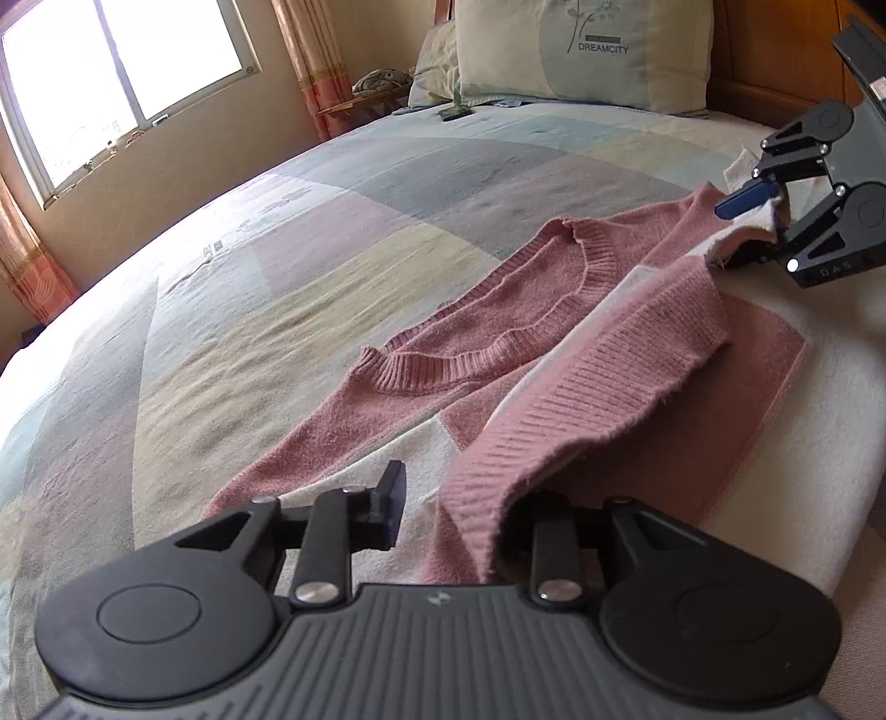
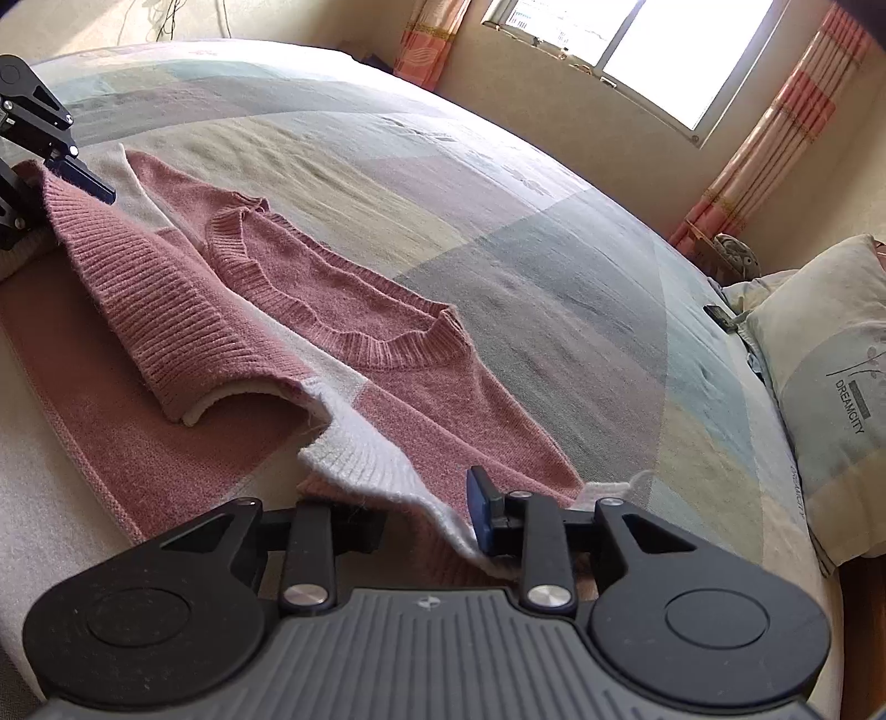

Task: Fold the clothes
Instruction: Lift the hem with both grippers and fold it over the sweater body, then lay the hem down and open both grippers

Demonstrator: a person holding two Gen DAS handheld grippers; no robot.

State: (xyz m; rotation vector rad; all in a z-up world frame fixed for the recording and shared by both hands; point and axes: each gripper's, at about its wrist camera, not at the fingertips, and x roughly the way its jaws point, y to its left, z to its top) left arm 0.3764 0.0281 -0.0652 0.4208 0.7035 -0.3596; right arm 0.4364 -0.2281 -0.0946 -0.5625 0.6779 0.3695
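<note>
Pink-and-white knit sweater (image 1: 498, 332) lies on the bed (image 1: 277, 249), neckline facing up, hem folded over the body. Left hand-held gripper (image 1: 459, 515) stands part open with the ribbed hem lying loose between its fingers; right hand-held gripper (image 2: 426, 515) likewise, around the white corner — apparently releasing both ends so the fold settles flat. Pillow (image 1: 581, 50) sits well apart.

Before me lies a bed (image 1: 277, 232) under a patchwork cover of pale grey, pink, cream and blue blocks. At its head I see 1 pillow (image 1: 587, 50) printed "DREAMCITY". A small dark object (image 1: 455, 112) lies just beside it. Window (image 1: 111, 72), bright; striped pink curtains (image 1: 310, 61) at both sides.
</note>
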